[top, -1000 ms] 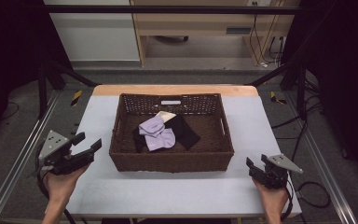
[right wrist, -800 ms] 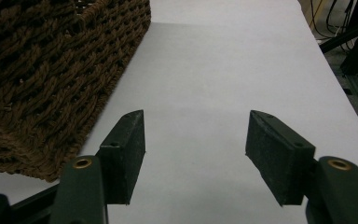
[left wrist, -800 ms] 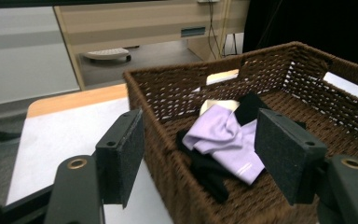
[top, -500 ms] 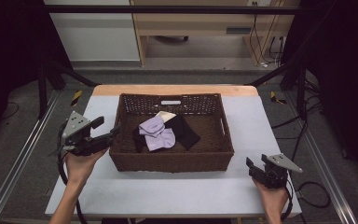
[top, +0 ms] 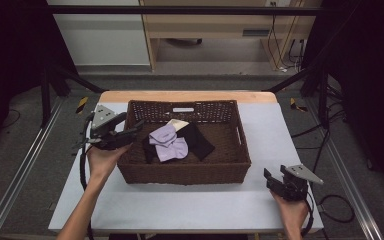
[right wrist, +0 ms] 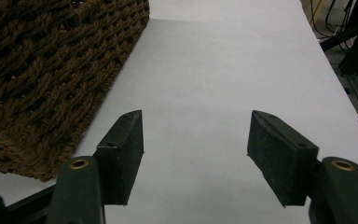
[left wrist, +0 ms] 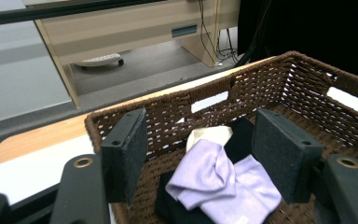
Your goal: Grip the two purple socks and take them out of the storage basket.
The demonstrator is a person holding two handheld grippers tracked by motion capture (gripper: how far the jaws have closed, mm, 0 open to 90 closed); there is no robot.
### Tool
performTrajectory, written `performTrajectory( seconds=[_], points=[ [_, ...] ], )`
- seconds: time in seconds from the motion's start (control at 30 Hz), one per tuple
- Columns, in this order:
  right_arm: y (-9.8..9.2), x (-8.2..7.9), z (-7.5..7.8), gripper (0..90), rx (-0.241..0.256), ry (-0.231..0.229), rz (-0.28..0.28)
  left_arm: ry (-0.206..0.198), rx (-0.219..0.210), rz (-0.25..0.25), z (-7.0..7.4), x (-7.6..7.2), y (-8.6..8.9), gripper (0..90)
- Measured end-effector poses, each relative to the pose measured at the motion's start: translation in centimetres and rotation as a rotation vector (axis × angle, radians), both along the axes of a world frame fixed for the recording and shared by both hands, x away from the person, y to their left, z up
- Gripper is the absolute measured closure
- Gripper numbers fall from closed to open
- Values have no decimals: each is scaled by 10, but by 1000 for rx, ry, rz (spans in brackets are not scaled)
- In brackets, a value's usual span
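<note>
Basket (top: pixel 185 172) holds lilac cloth (top: pixel 168 142), black cloth (top: pixel 200 142); both grippers' fingers spread, empty.

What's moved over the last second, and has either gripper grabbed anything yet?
The left gripper moved forward along the table's left side and in toward the basket, its open jaws now at the left rim, aimed at the lilac cloth. It holds nothing. The right gripper stayed open at the near right of the table; the clothes lie unchanged.
</note>
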State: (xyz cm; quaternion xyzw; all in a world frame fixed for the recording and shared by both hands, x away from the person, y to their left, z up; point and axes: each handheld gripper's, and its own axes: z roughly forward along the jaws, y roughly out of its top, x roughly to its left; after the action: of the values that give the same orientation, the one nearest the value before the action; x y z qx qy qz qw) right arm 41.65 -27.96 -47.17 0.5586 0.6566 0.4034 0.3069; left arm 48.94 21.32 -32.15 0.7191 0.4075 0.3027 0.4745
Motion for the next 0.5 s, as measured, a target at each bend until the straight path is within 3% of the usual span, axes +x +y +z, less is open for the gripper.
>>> performTrajectory(
  seconds=[0.5],
  points=[
    [-2,0,0,358,-1,1,-7,-2,69,1,-11,47,-35,361]
  ],
)
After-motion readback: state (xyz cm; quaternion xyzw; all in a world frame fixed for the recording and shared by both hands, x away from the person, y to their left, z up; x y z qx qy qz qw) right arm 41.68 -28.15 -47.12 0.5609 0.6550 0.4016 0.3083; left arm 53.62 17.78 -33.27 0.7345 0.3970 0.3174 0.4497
